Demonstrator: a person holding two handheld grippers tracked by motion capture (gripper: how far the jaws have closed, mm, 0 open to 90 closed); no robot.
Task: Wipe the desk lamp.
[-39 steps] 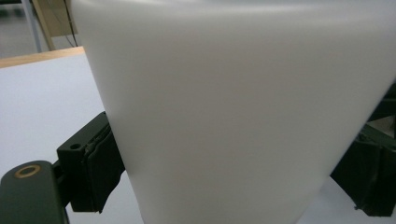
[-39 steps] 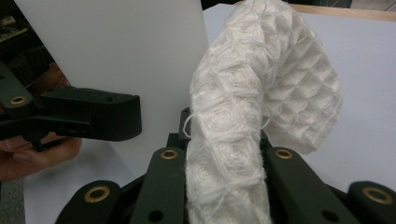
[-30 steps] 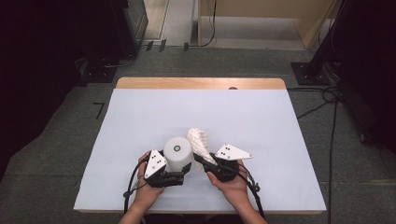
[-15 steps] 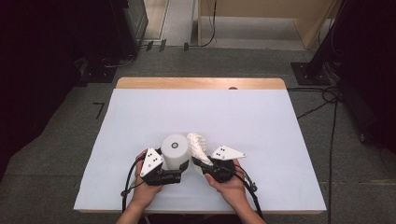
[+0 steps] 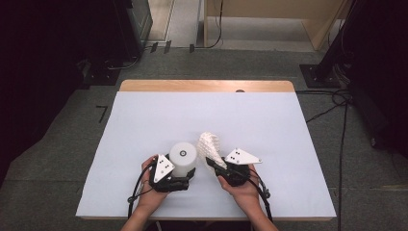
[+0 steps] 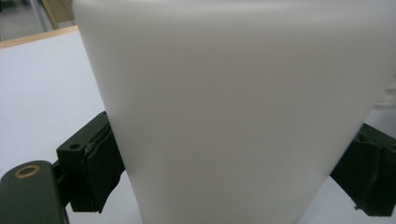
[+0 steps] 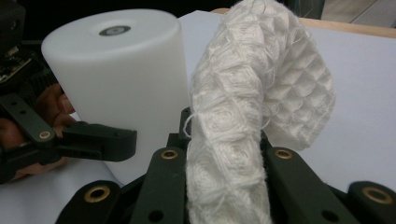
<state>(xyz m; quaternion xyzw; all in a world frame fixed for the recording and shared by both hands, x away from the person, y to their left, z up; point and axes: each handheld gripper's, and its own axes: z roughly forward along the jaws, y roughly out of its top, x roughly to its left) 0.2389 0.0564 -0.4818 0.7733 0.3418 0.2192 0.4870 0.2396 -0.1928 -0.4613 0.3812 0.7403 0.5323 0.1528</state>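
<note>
- The cylinder, white and upright, is held on the table near the front edge, clamped at its sides by the left gripper, whose pads press on its wall.
- A white waffle-weave cloth is pinched in the tightly closed right gripper, just right of the cylinder and apart from it; its free end stands up and curls over.
- The step in hand is judged to be wiping the cylinder with the cloth.
- The cylinder should be kept steady and upright while the cloth's loose end is brought against its side.
- The cloth should be pressed lightly, so that the cylinder is not tipped or twisted in the jaws.
- The table is covered by a pale sheet, with a wooden strip bare at the far edge.
- Grey carpet lies around, with cables trailing at the right.
</note>
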